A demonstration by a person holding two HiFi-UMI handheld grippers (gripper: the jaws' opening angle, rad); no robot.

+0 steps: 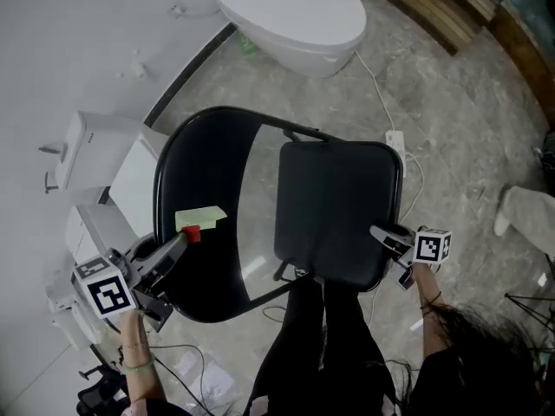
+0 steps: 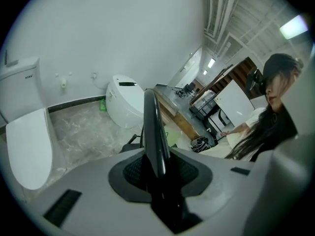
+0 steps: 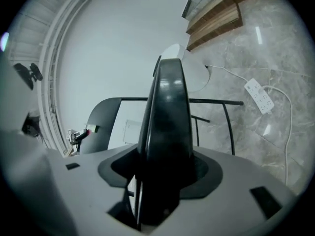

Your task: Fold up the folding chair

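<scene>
The person's black-clad legs [image 1: 325,345] stand nearest, right against the near side of the folding chair [image 1: 347,232]. One hand is out on either side, each holding a tool.

The left tool [image 1: 182,237] is clamped on the near left rim of the backrest [image 1: 204,163]. In the left gripper view the thin black panel runs edge-on straight between the pressed jaws. A yellow note [image 1: 201,217] sits on the backrest just beside the tool's tip.

The right tool [image 1: 386,235] is closed on the near right edge of the seat [image 1: 334,180]. In the right gripper view the thick dark pad fills the gap between the jaws.

Seat and backrest are still spread apart, with grey marble floor [image 1: 451,120] showing between them, so the chair is not flat. It stands close to the floor's left edge, where the white wall meets it.

A white fixture [image 1: 100,146] stands beside the backrest on the left. Beyond the seat's far right corner, a power strip [image 1: 397,141] lies on the floor. Its white cable [image 1: 379,89] runs on toward a toilet [image 1: 295,16] at the far edge. Wooden steps [image 1: 434,7] cross the floor's far right corner.
</scene>
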